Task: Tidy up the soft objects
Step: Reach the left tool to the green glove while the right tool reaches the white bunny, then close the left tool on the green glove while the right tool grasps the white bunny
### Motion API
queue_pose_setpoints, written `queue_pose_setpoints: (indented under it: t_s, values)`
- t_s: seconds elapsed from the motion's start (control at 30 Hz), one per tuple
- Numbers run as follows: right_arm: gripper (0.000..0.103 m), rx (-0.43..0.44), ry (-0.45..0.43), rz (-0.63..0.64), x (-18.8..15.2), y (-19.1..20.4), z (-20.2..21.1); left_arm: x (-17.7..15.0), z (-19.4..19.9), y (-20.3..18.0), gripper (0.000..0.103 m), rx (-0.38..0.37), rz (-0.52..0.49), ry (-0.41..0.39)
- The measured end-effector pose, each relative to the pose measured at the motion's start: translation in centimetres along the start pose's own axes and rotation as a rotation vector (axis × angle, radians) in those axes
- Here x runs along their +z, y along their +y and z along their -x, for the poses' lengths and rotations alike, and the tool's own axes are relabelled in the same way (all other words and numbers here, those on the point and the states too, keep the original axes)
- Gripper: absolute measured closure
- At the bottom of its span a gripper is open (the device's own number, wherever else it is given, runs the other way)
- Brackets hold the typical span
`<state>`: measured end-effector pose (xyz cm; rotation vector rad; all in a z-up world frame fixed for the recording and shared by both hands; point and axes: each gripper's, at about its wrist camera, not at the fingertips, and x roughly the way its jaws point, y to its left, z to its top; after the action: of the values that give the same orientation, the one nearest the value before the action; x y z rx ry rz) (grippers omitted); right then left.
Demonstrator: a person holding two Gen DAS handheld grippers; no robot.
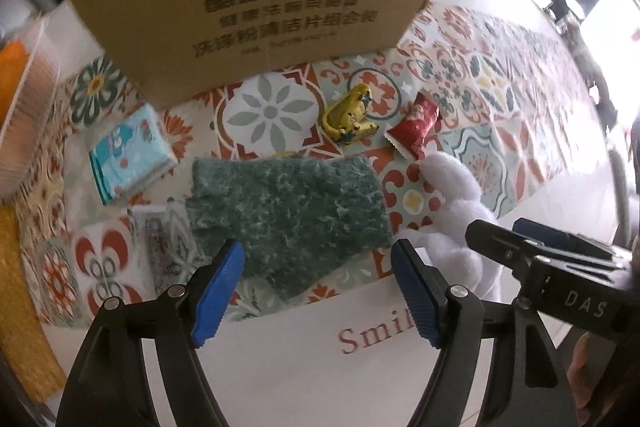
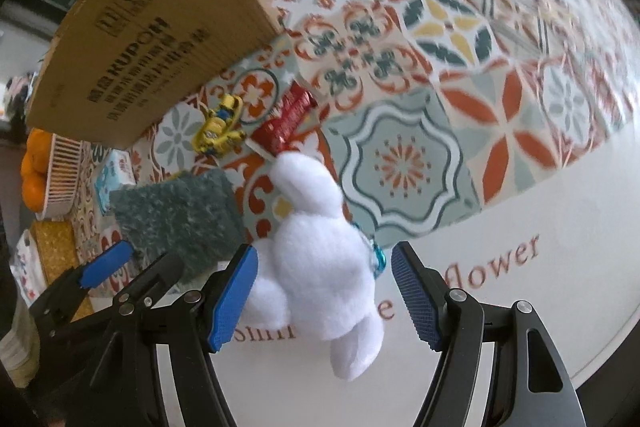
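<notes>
left claw [image 1: 318, 293] gapes above the green cloth [image 1: 288, 215] near the bench's front edge; right claw [image 2: 324, 293] gapes around the white plush [image 2: 320, 267], gripping nothing.

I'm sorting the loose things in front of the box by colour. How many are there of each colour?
White: 1, the plush toy
Green: 1, the fuzzy cloth
Yellow: 1, the small figure
Red: 1, the snack packet
Light blue: 1, the tissue pack
Clear: 1, the wrapped packet
Total: 6
</notes>
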<state>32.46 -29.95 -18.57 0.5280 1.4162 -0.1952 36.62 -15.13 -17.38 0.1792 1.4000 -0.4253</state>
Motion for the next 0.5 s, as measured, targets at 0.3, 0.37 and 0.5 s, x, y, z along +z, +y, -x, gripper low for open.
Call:
queue_pose_setpoints:
  t_s: [0.3,0.37,0.5]
  values:
    - [0.033,0.019,0.034,-0.088,-0.7,-0.6,-1.9,1.0,-0.3,-0.8,0.027,0.063,-0.187,-0.002]
    - [0.033,0.035,0.049,-0.117,-0.8,-0.8,-2.6,1.1,-0.5,-0.9,0.027,0.064,-0.222,0.002]
    - [0.032,0.025,0.048,-0.127,-0.9,-0.6,-2.9,1.1,-0.9,-1.1,0.027,0.063,-0.321,0.019]
